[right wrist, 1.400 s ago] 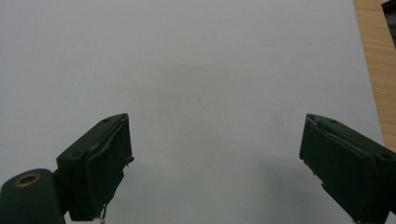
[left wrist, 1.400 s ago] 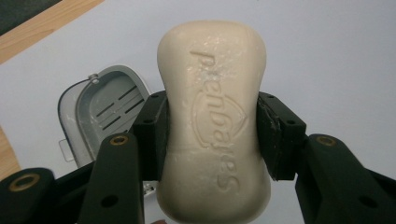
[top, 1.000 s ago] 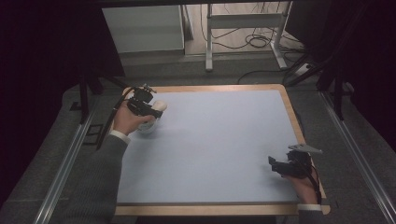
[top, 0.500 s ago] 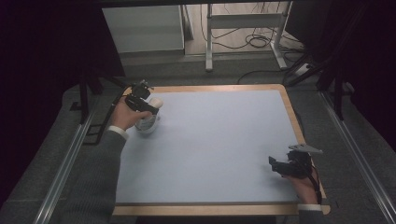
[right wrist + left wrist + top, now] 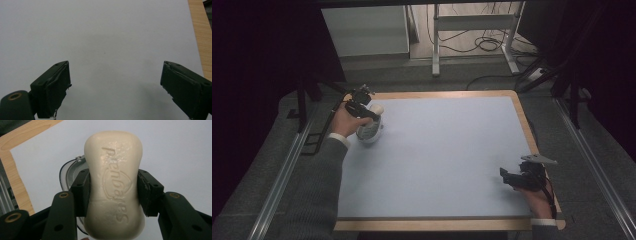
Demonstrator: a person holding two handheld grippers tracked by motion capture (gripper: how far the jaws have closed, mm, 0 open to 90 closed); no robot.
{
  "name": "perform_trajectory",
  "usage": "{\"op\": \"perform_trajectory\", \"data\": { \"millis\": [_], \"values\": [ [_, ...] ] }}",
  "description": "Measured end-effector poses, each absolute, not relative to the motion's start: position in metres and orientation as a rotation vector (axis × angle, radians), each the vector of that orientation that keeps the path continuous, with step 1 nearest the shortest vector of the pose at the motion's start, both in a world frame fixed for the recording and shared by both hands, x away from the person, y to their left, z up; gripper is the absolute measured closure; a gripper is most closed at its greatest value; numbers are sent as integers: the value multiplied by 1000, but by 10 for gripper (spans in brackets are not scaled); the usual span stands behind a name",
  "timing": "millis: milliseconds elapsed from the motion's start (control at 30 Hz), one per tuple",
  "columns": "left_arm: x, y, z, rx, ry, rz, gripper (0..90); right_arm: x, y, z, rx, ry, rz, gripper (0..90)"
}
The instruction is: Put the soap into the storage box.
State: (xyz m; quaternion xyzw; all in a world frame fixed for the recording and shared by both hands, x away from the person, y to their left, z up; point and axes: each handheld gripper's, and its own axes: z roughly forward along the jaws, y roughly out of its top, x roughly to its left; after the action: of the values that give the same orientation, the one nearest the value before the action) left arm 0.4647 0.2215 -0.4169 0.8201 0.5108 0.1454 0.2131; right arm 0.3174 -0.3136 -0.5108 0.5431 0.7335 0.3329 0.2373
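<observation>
At the table's far-left corner, left tongs [image 5: 113, 192] grip soap bar [image 5: 115, 180].

At the table's [image 5: 447, 165] far left corner, we see the left gripper [image 5: 367, 107] clamped on a bar of soap [image 5: 113, 185], which sits between its jaws above a round dish [image 5: 369, 131] resting on the mat. The dish lies directly behind and beneath the soap in the left gripper view, near the table's wooden edge [image 5: 15, 170]. Well apart, at the near right corner, the right gripper [image 5: 512, 177] rests low over bare mat, its jaws spread wide.
</observation>
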Motion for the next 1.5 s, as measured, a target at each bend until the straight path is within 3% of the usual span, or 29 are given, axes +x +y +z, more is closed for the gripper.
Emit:
{"op": "perform_trajectory", "data": {
  "millis": [1333,1500],
  "values": [
    [472,237,-472,2271,1546,305,495,318,-314,-512,1486,2015,904,89],
    [467,238,-460,2210,1490,322,428,318,-314,-513,1487,2013,900,89]
  ]
}}
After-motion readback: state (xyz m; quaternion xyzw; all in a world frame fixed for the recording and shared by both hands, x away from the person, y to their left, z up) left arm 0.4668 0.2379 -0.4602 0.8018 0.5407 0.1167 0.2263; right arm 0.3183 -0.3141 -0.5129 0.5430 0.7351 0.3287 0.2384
